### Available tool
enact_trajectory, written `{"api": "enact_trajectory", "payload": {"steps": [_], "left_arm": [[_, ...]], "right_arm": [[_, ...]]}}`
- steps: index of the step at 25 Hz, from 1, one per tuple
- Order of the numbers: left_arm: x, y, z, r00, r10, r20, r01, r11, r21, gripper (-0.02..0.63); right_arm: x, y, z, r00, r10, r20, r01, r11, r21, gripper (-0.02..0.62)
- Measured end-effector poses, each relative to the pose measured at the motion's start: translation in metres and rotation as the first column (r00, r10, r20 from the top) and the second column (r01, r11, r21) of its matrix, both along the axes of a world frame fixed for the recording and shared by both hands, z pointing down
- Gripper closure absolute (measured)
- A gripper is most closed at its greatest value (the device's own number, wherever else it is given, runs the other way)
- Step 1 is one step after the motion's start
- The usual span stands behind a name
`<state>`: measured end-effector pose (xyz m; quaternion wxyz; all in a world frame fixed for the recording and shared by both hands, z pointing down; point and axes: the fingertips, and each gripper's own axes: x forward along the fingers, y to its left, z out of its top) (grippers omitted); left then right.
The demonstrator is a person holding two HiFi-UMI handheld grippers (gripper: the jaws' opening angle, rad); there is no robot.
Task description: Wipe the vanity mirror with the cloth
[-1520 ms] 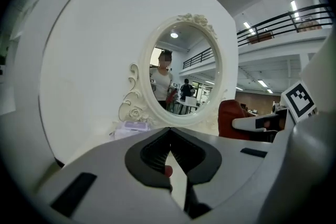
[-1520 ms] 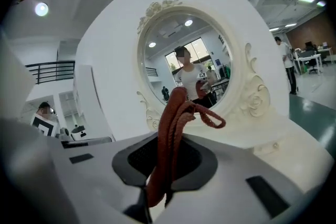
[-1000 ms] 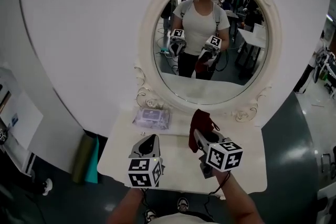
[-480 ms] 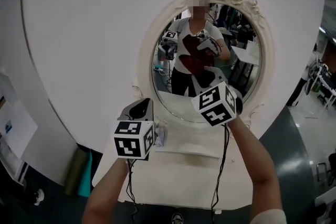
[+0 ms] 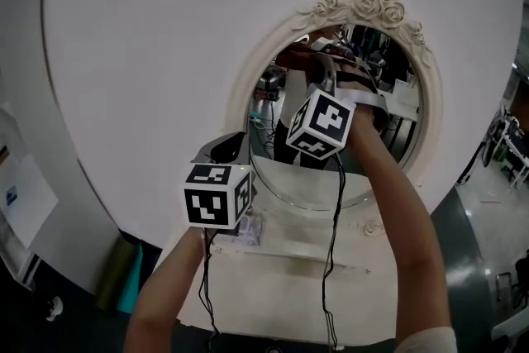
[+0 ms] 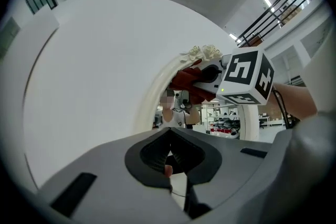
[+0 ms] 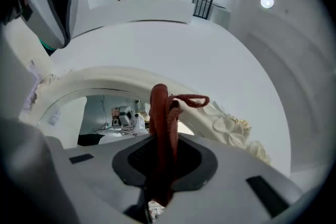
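Observation:
The oval vanity mirror (image 5: 364, 178) has a cream carved frame (image 5: 240, 95) with roses on top. My right gripper (image 5: 321, 72) is raised to the upper left part of the glass and is shut on a dark red cloth (image 5: 302, 55). In the right gripper view the cloth (image 7: 163, 128) stands up between the jaws against the frame (image 7: 220, 118). My left gripper (image 5: 228, 147) hangs lower, in front of the frame's left side, shut and holding nothing. The left gripper view shows the cloth (image 6: 185, 81) and the right gripper's marker cube (image 6: 244, 77) at the mirror's top.
Below the mirror is a white vanity top (image 5: 289, 281). On it lies a pack of wipes (image 5: 250, 229), partly hidden behind the left gripper's cube. A green object (image 5: 124, 270) leans by the round white wall panel (image 5: 149, 54) at lower left.
My right gripper has risen with the cloth from over the vanity top to the mirror's upper left. The left gripper also rose, to the frame's left side.

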<state>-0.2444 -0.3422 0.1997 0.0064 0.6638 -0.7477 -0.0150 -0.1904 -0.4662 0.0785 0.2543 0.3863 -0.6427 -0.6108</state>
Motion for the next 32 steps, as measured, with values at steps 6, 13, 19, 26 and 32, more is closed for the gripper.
{"api": "enact_trajectory", "payload": {"steps": [6,13,19,26,32], "left_arm": [[-0.019,-0.001,0.019,0.999,-0.022,-0.033,0.021,1.000,-0.022,0.595],[-0.037,0.006,0.045,0.995,-0.056,-0.082,0.052,0.997,-0.049,0.595],[-0.044,0.013,0.089,0.991,-0.068,-0.117,0.055,0.992,-0.113,0.595],[-0.043,0.013,0.161,0.979,-0.057,-0.196,0.019,0.981,-0.191,0.595],[-0.027,0.011,0.226,0.969,-0.037,-0.245,-0.030,0.964,-0.264,0.595]], "right_arm": [[-0.012,0.000,0.007,1.000,0.022,-0.023,-0.021,0.998,0.051,0.529],[-0.031,0.008,0.058,0.995,-0.018,-0.098,0.017,1.000,-0.014,0.529],[-0.046,0.015,0.124,0.985,-0.067,-0.161,0.056,0.996,-0.076,0.529],[-0.057,0.020,0.213,0.968,-0.106,-0.229,0.068,0.983,-0.168,0.529],[-0.047,0.016,0.291,0.957,-0.119,-0.265,0.042,0.960,-0.278,0.529]]}}
